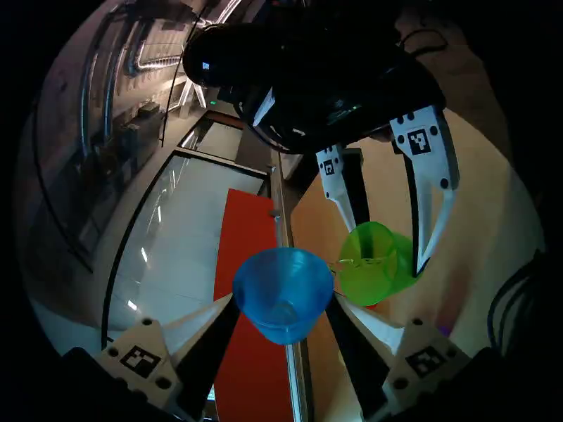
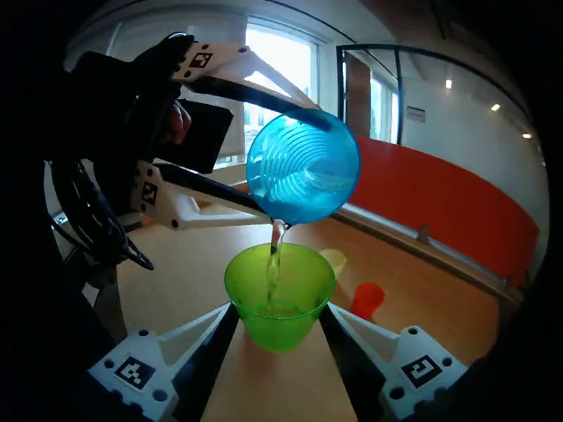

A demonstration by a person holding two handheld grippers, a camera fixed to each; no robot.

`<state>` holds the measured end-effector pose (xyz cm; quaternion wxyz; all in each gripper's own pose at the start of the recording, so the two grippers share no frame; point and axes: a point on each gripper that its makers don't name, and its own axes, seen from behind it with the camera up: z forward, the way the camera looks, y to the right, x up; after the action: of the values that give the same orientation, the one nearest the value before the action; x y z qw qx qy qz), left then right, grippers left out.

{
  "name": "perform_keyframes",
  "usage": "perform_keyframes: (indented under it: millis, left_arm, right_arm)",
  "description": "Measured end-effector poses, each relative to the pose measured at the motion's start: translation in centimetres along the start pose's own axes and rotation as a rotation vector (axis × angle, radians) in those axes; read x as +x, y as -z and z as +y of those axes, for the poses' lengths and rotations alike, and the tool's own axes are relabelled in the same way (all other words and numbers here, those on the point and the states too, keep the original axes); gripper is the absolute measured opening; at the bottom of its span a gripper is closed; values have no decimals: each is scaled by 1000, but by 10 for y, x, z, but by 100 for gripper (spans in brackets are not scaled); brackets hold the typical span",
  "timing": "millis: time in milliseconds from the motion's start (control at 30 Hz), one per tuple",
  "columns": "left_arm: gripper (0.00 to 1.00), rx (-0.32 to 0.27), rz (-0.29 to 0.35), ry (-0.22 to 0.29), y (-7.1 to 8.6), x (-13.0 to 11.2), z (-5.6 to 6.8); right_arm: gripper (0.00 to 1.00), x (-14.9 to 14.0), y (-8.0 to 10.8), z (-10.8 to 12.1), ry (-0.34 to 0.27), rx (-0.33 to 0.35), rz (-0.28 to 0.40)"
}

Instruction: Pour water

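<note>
In the right gripper view, the green cup point(image 2: 279, 299) is clamped between the 2 fingers of the right gripper point(image 2: 279, 313). The fingers are set narrow and pressed against opposite sides of the cup, low on its wall. The cup is held upright over the wooden table point(image 2: 281, 394); whether its base touches the wood cannot be told.

Just above it, the blue cup point(image 2: 302, 165) is gripped by the left gripper point(image 2: 288, 158), with 1 white finger laid along the upper side of the cup and the other along the lower side. The blue cup is tipped far over onto its side. A thin stream of water point(image 2: 273, 257) is seen falling from its lowest edge into the green cup, and a little water is gathered at the green cup's bottom.

Behind the green cup, a yellow cup point(image 2: 335, 260) and an orange cup point(image 2: 367, 299) are set on the table, near each other and apart from the green one. A red panel point(image 2: 450, 197) is seen along the far side of the table, with bright windows point(image 2: 281, 63) beyond.

In the left gripper view, the blue cup is seen closed in between the left gripper's own 2 fingers. The green cup lies just beyond it to the right, between the 2 white fingers of the right gripper.
</note>
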<state>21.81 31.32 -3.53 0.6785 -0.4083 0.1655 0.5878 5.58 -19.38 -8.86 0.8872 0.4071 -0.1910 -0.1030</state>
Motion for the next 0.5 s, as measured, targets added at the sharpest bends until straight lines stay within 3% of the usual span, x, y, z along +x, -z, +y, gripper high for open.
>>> perform_keyframes:
  millis: [500]
  left_arm:
    - [84, 16, 1, -34, -3, 1, -6]
  right_arm:
    - [83, -1, 1, 2, -1, -2, 2]
